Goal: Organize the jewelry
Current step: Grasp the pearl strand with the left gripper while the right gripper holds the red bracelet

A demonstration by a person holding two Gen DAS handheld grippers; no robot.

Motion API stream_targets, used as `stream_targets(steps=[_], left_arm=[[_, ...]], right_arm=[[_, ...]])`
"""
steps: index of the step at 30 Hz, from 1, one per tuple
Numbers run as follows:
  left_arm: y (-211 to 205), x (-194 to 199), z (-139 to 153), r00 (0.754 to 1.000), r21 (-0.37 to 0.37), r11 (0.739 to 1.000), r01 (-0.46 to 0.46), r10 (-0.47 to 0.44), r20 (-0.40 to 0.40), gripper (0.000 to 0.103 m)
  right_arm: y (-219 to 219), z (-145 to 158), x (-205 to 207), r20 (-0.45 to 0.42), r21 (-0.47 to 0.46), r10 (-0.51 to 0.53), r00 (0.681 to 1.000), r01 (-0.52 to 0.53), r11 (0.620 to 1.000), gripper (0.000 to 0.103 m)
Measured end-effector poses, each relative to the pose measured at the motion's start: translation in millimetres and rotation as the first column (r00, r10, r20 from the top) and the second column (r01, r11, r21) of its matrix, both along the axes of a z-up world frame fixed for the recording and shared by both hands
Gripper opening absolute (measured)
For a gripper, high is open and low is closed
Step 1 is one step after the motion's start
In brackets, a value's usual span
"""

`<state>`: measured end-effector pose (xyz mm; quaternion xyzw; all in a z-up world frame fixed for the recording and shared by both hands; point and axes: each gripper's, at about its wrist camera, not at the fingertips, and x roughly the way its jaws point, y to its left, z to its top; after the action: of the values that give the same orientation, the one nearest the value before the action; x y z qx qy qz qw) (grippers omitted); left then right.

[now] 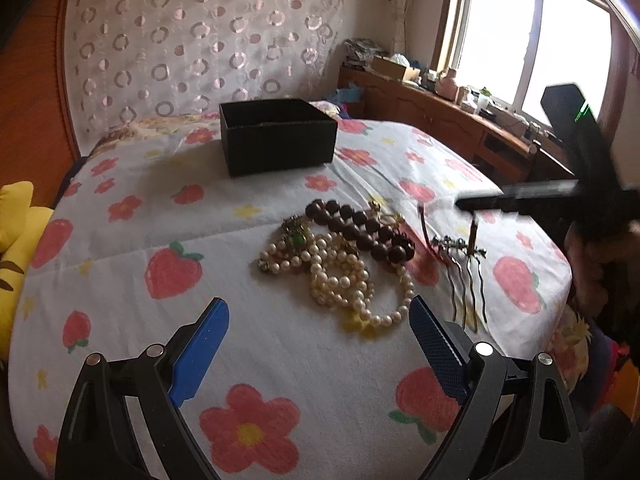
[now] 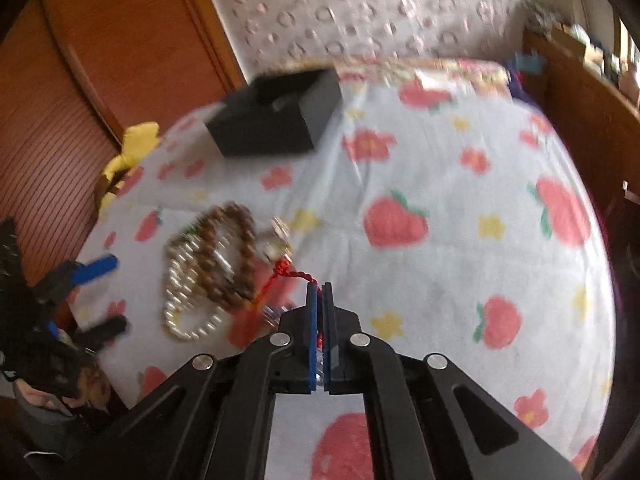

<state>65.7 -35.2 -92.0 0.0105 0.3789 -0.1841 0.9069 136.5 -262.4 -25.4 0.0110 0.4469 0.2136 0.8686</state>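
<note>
Right wrist view shows the right claw [image 2: 319,292] clenched on a red cord [image 2: 294,274] trailing from the jewelry pile [image 2: 212,268]; the black box [image 2: 272,120] lies beyond that pile on the bed [image 2: 460,280]. Left claw [image 1: 320,320] hangs released nearside of the pile.

My right tongs [image 2: 320,292] pinch a red cord [image 2: 294,274]. Left of them lie beads [image 2: 236,256] and pearls [image 2: 180,292] on the bed [image 2: 440,280]; ahead-left, a black box [image 2: 276,114].

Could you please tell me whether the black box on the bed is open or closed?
Open: the black rectangular box has no lid on, and its dark interior shows from above in both views.
</note>
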Motion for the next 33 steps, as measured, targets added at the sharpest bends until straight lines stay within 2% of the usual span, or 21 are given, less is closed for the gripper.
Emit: stream_targets(steps=[4, 6, 11, 13, 17, 22, 24, 25, 26, 29, 33], left_arm=[[-4, 3, -5, 0.999, -0.009, 1.0, 0.028, -0.028, -0.027, 0.088], [-5, 3, -7, 0.999, -0.009, 0.999, 0.035, -0.036, -0.034, 0.08], [-7, 9, -13, 0.995, -0.04, 0.997, 0.062, -0.065, -0.082, 0.047], [-11, 12, -15, 0.992, -0.049, 0.996, 0.076, -0.081, -0.098, 0.038], [-19, 16, -18, 0.988, -0.067, 0.993, 0.097, -0.104, -0.117, 0.03], [-32, 21, -17, 0.987, -0.018, 0.995, 0.098, -0.1, -0.123, 0.024], [-39, 20, -17, 0.989, 0.033, 0.994, 0.107, -0.103, -0.11, 0.024], [-41, 18, -17, 0.988, 0.043, 0.993, 0.114, -0.109, -0.106, 0.021], [-42, 18, -16, 0.986, 0.039, 0.991, 0.128, -0.123, -0.108, 0.007], [-43, 11, -14, 0.984, 0.072, 0.986, 0.15, -0.142, -0.103, 0.007], [-30, -4, 18, 0.988, 0.006, 0.988, 0.154, -0.153, -0.037, 0.007]], right_arm=[[9, 31, 0, 0.093, -0.016, 0.024, 0.995, -0.023, 1.0, 0.003], [9, 44, 0, 0.132, -0.019, 0.024, 0.991, -0.022, 1.0, 0.003], [1, 65, -1, 0.205, -0.036, 0.007, 0.979, 0.001, 0.999, 0.003], [-5, 64, 0, 0.208, -0.038, -0.003, 0.978, 0.012, 0.999, 0.003], [-15, 56, 1, 0.196, -0.037, -0.024, 0.98, 0.032, 0.999, 0.003], [-22, 44, 0, 0.183, -0.029, -0.037, 0.982, 0.043, 0.999, 0.003], [-22, 43, -1, 0.182, -0.027, -0.037, 0.983, 0.042, 0.999, 0.003], [-22, 42, -1, 0.183, -0.026, -0.036, 0.983, 0.041, 0.999, 0.003], [-22, 41, -2, 0.184, -0.026, -0.034, 0.982, 0.04, 0.999, 0.003], [-21, 37, -5, 0.185, -0.024, -0.026, 0.982, 0.031, 0.999, 0.003], [-19, 35, -8, 0.187, -0.021, -0.017, 0.982, 0.021, 1.0, 0.003]])
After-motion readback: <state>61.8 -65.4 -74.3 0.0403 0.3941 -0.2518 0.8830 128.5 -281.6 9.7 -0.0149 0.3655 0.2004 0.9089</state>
